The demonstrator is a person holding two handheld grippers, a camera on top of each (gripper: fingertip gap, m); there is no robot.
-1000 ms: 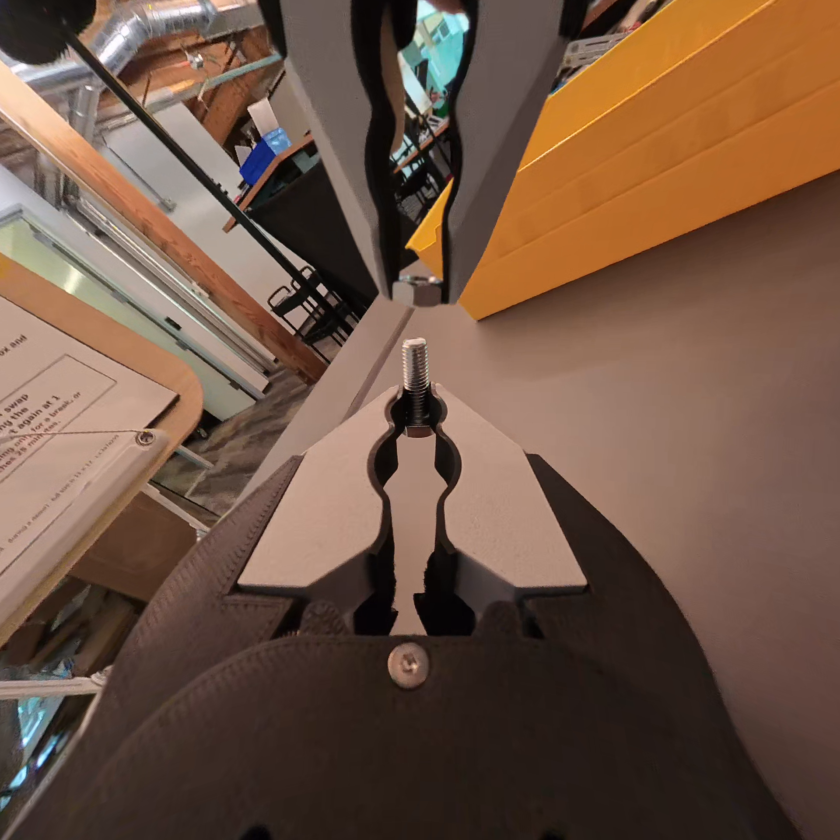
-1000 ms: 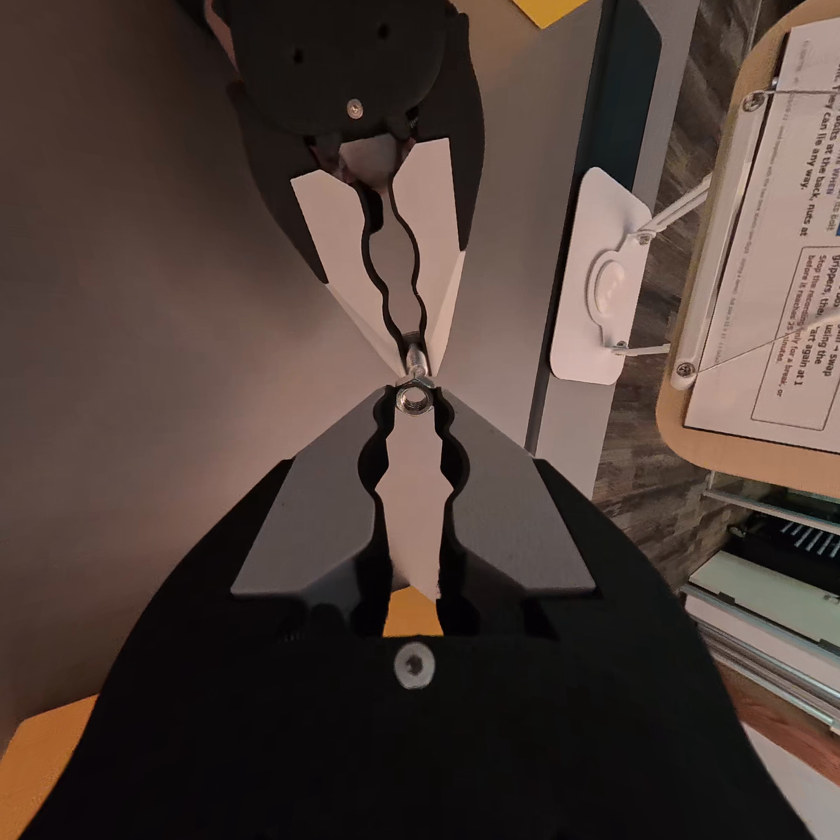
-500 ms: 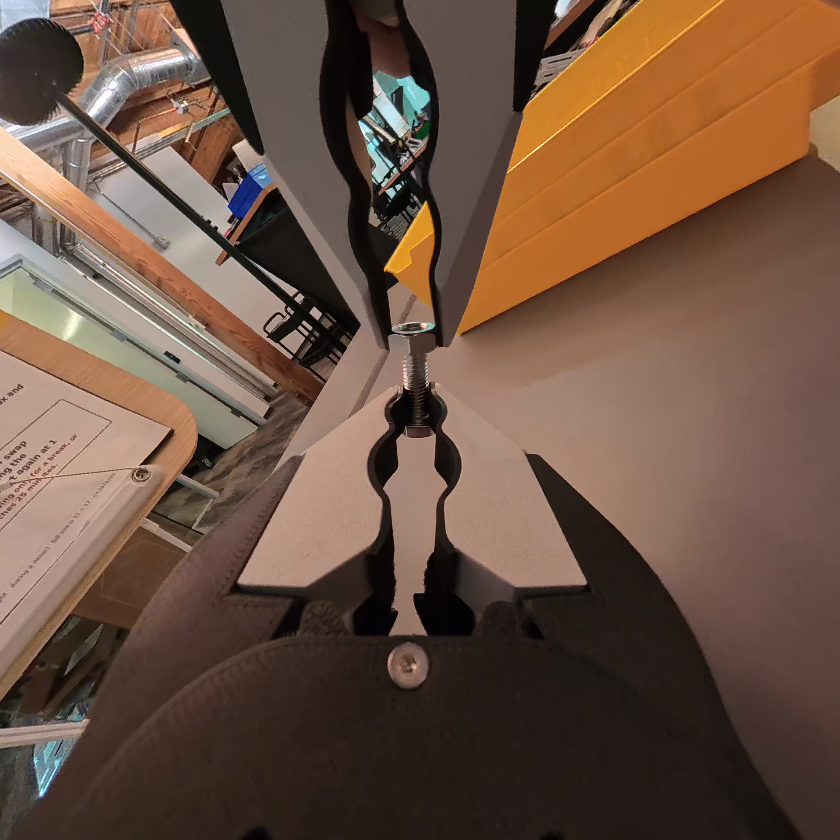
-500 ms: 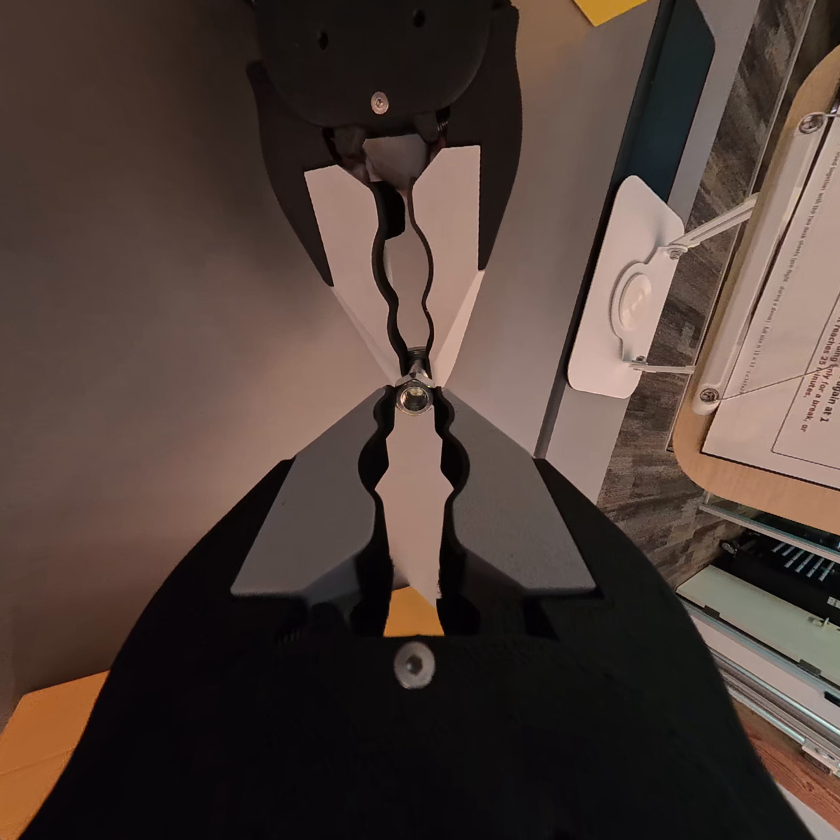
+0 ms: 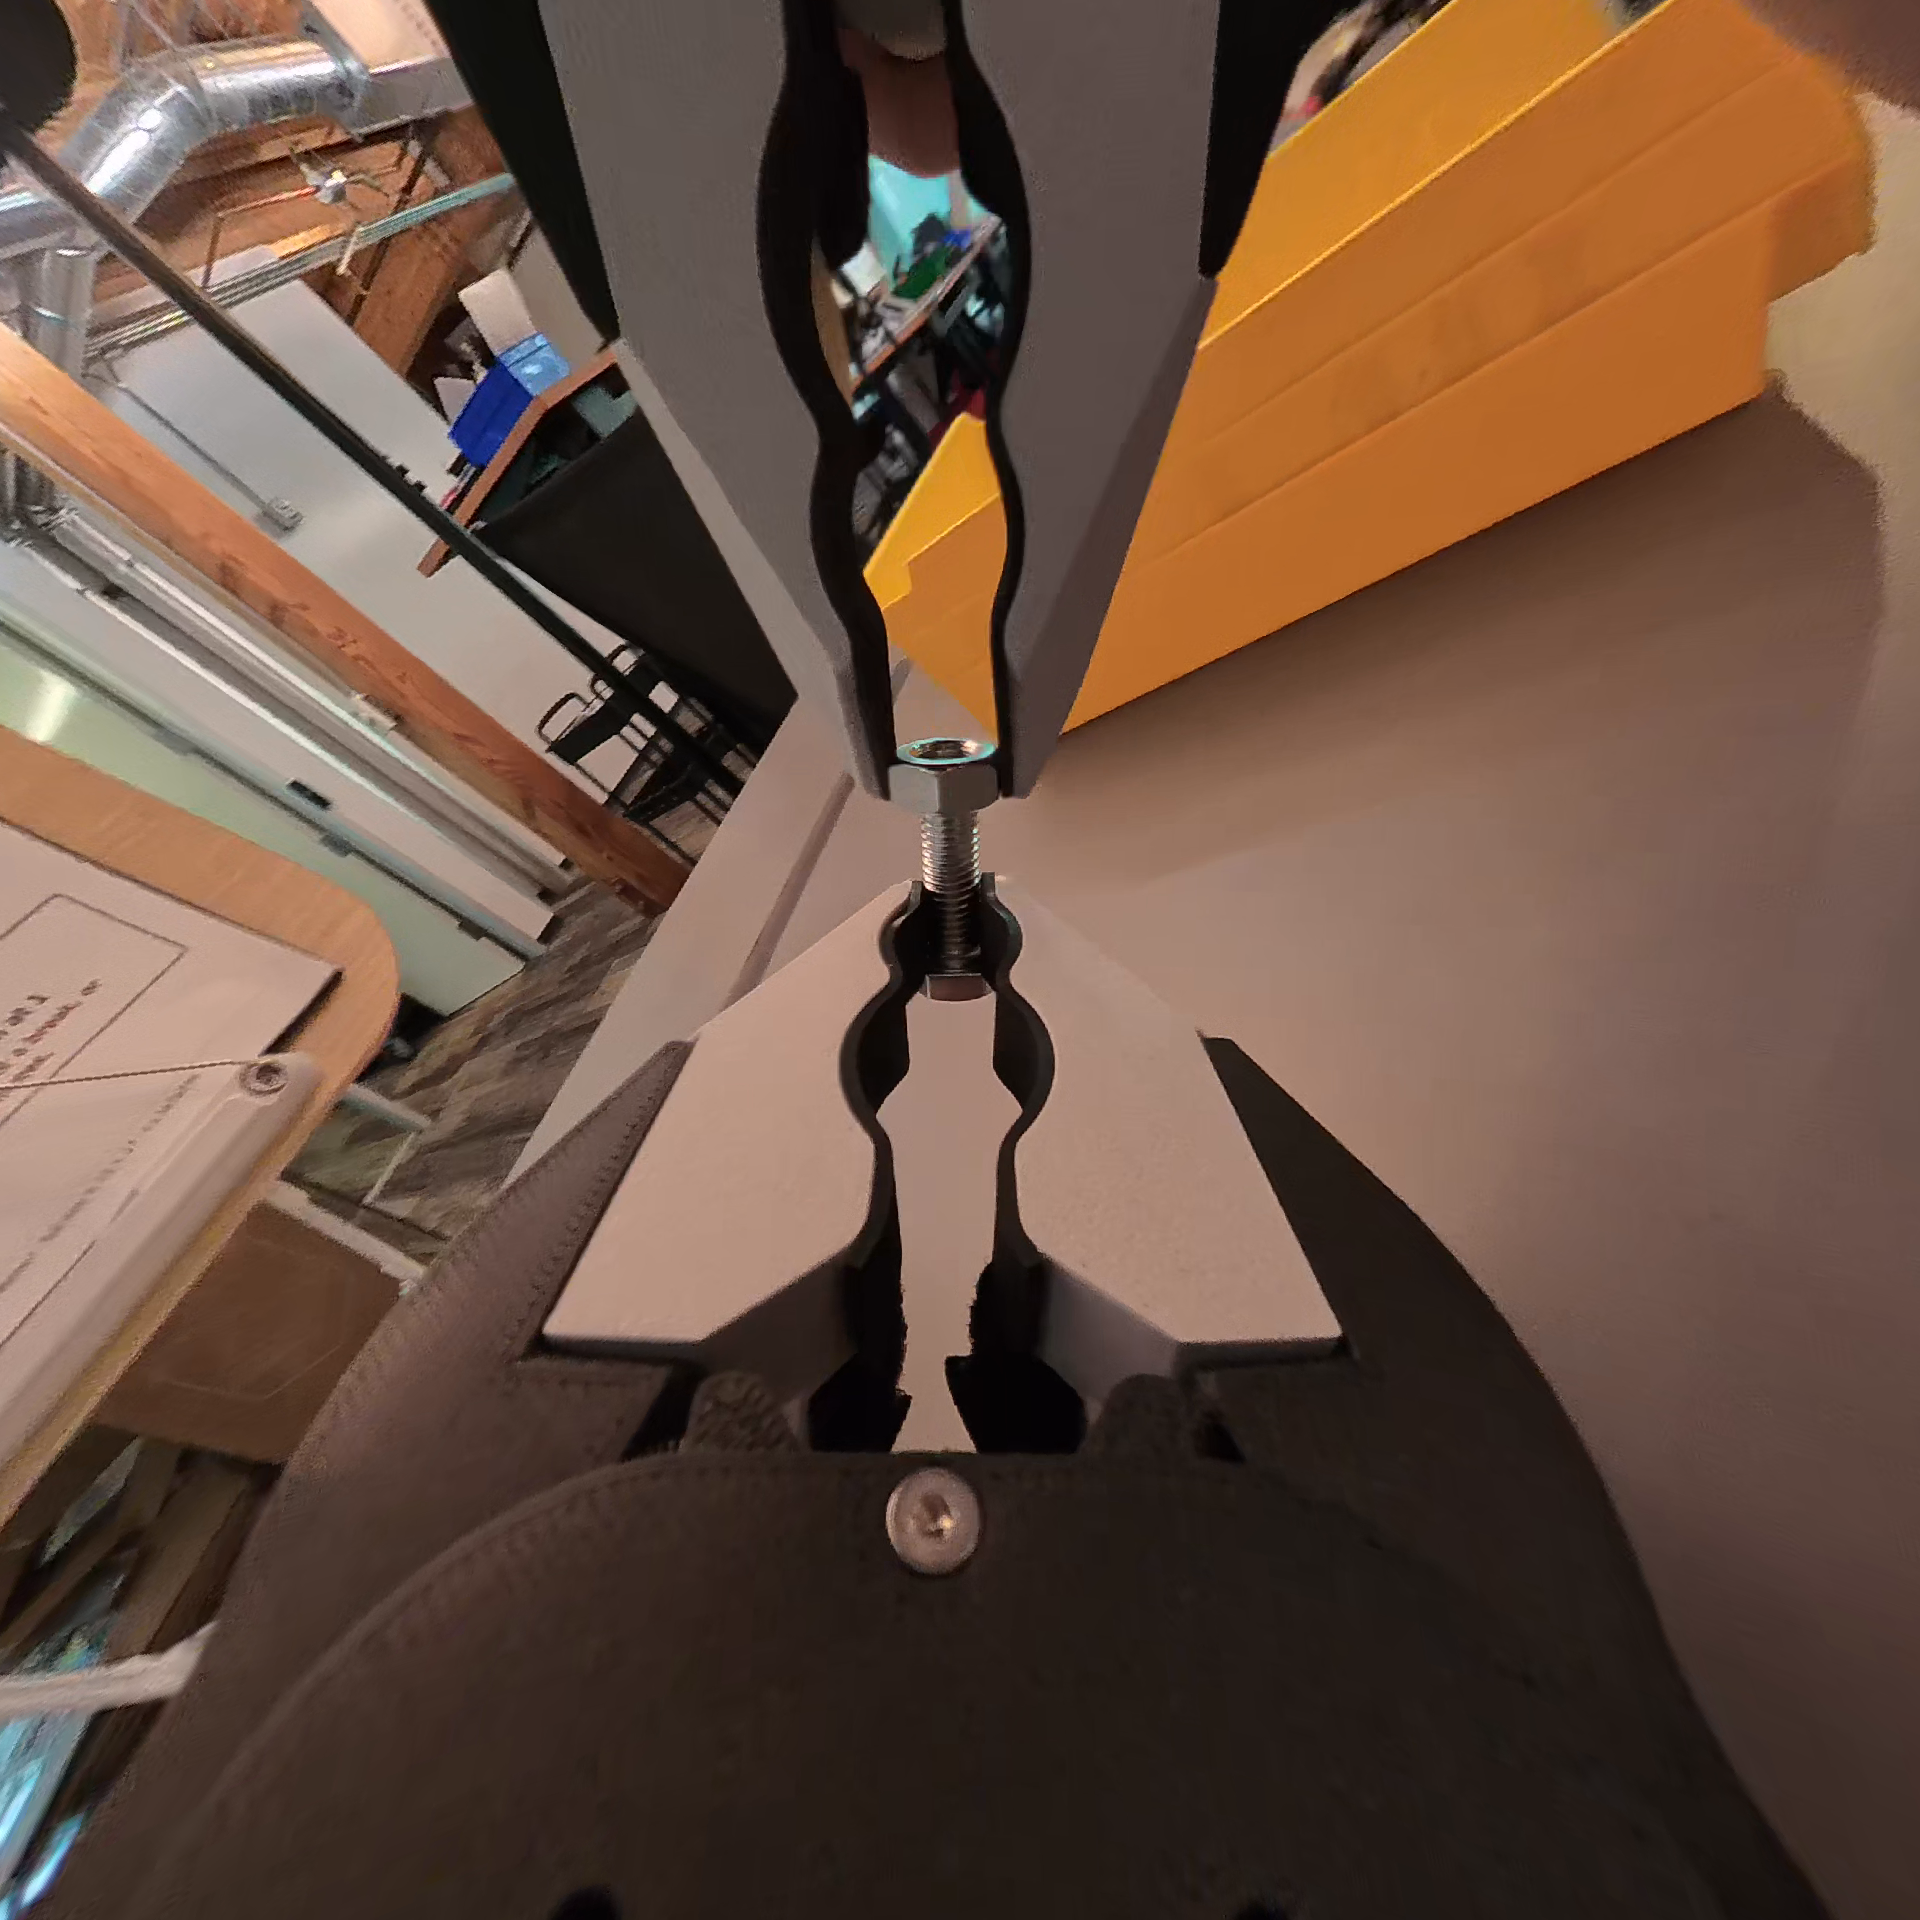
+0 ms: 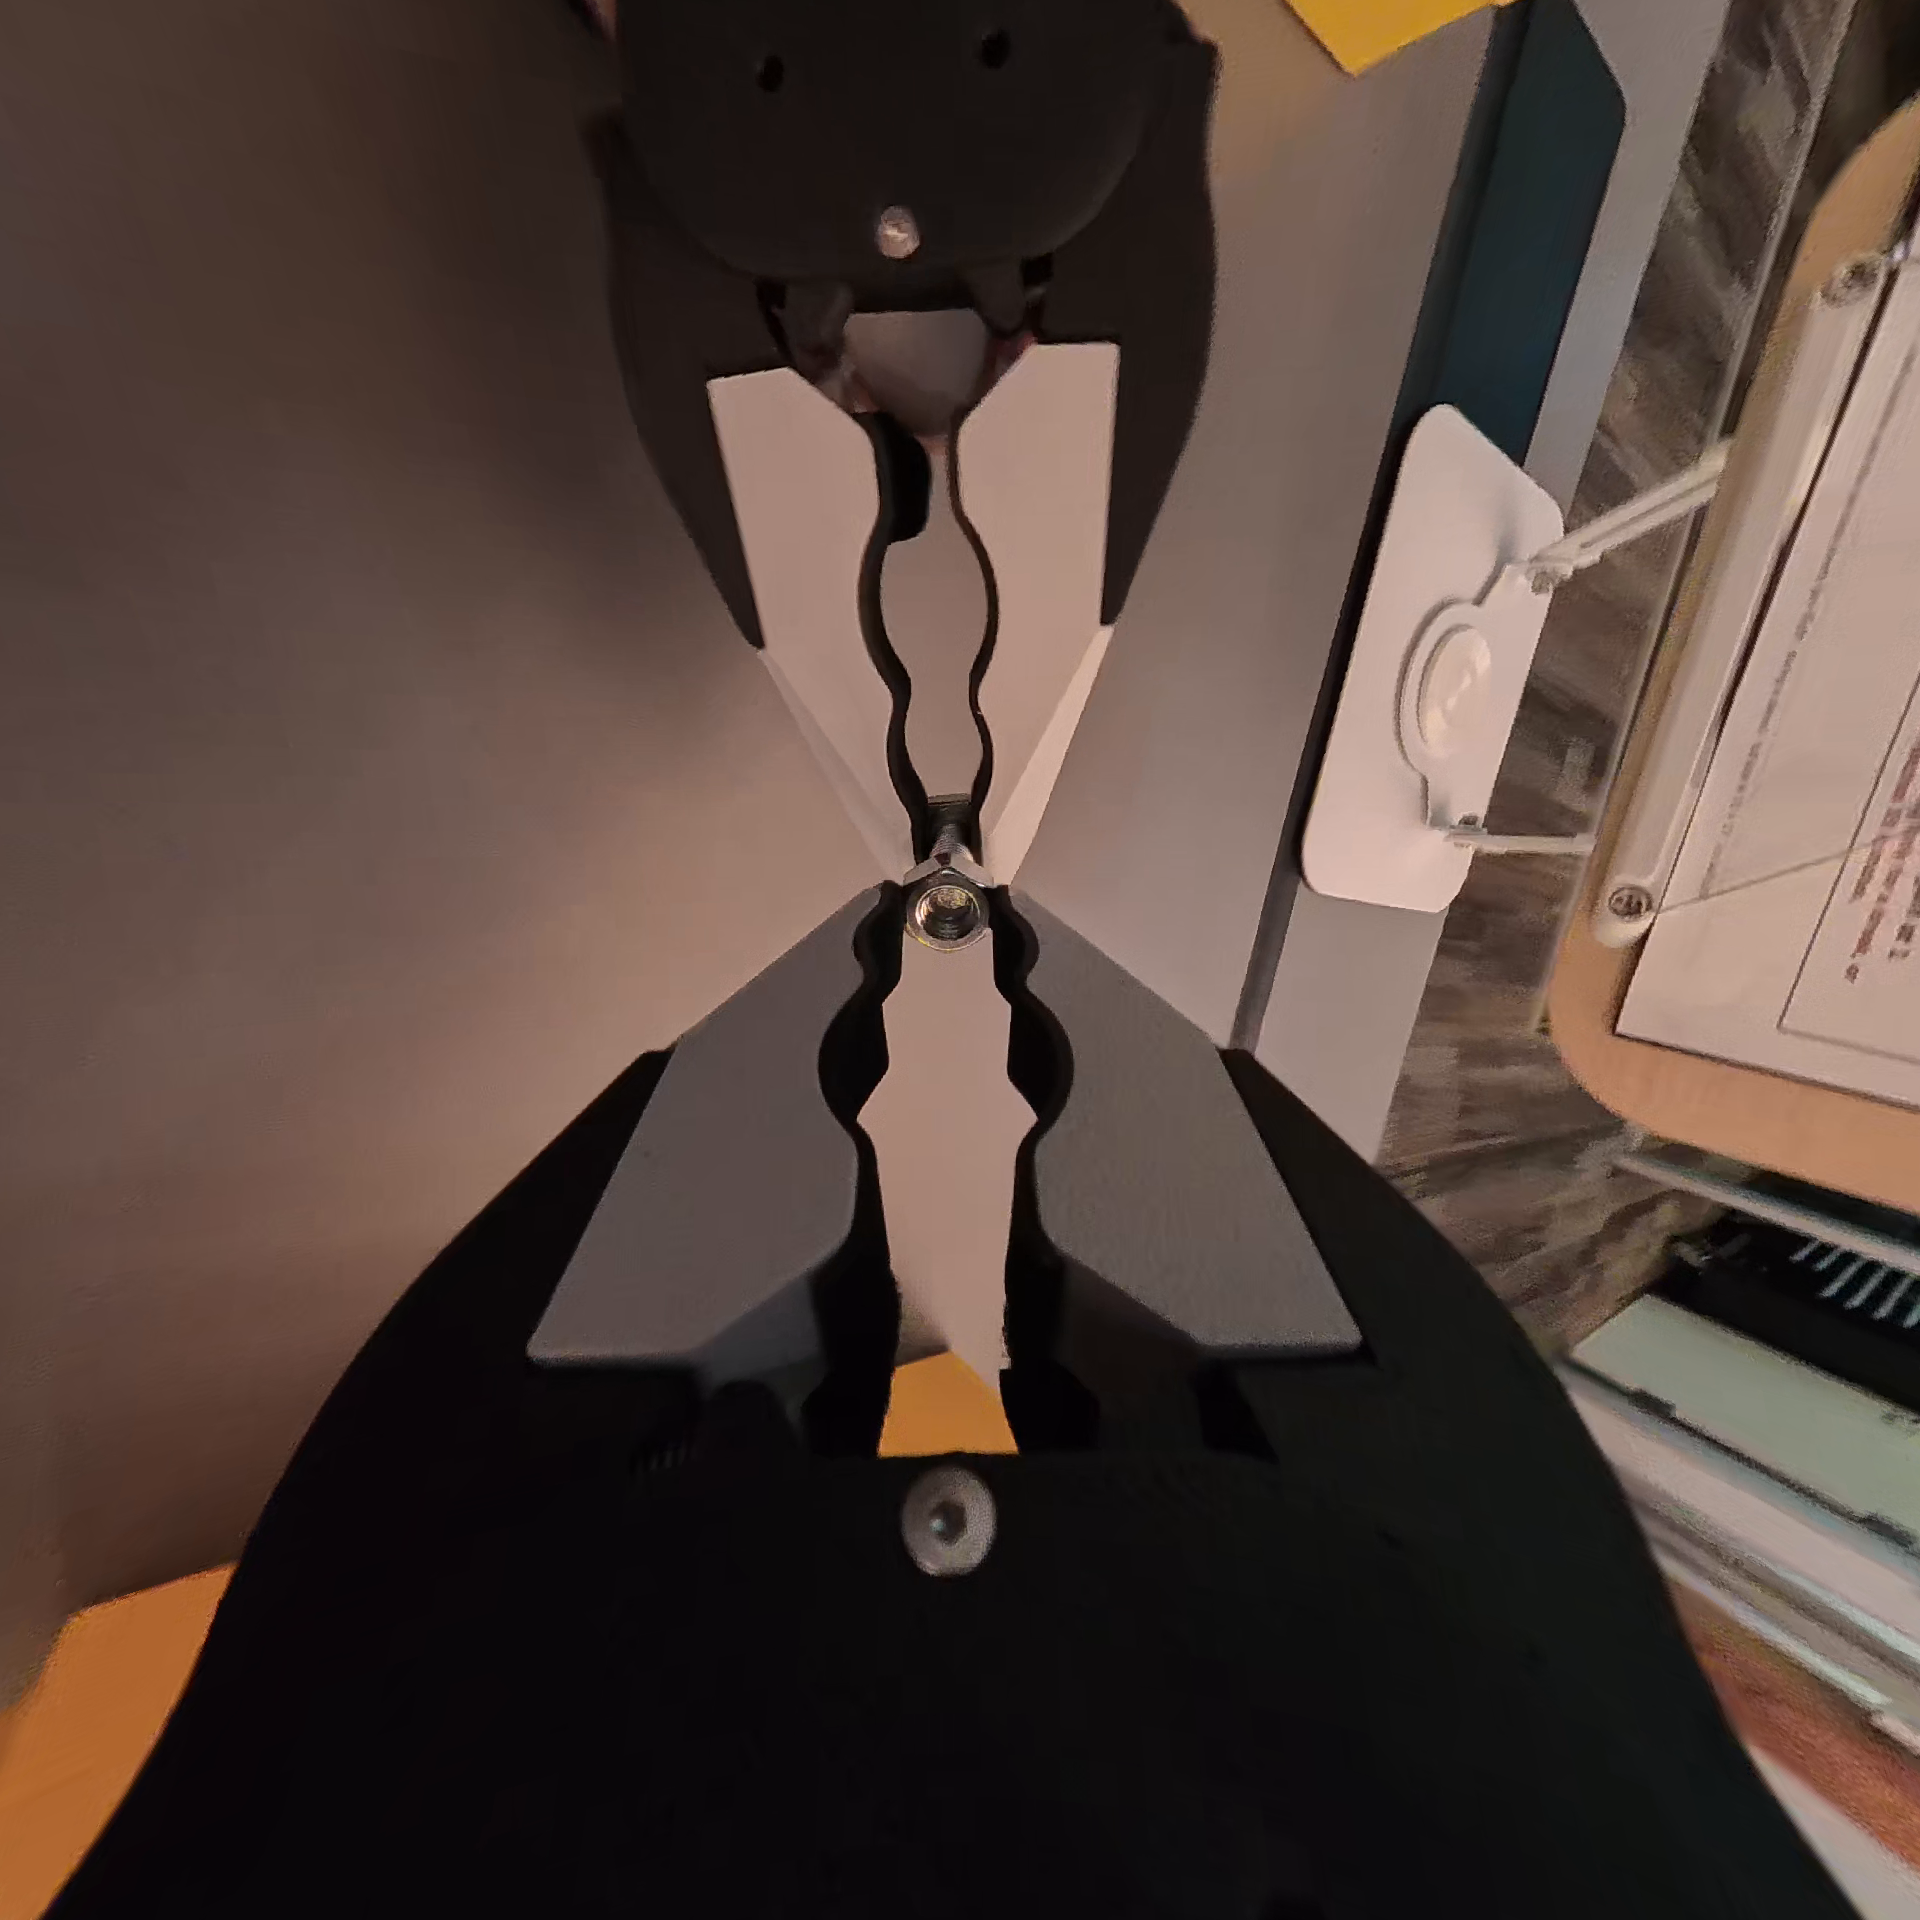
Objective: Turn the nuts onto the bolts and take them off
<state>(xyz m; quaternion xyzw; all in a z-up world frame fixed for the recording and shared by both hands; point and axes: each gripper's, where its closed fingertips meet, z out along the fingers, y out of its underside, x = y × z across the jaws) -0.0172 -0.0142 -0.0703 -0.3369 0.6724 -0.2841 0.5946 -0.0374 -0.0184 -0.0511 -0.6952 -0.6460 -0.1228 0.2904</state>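
My left gripper (image 5: 951,914) is shut on a silver bolt (image 5: 948,883), gripping it near its head with the threaded end pointing away from me. My right gripper (image 6: 943,914) is shut on a silver hex nut (image 6: 943,920). In the left wrist view the right gripper (image 5: 945,784) comes down from above and holds the nut (image 5: 943,777) on the tip of the bolt. In the right wrist view the left gripper (image 6: 951,831) faces mine, tip to tip, and the bolt (image 6: 951,834) shows just behind the nut. Both are held above a grey table (image 5: 1507,935).
A yellow bin (image 5: 1403,343) stands on the table at the back right in the left wrist view. The table's left edge (image 5: 727,914) drops to the floor. A wooden board with a printed sheet (image 6: 1787,727) and a white mount (image 6: 1423,655) lie beyond the edge. Both grippers' tips are close together, under 4 cm apart.
The right gripper has brought the nut down from a gap above the bolt onto its tip. The two grippers now meet tip to tip.
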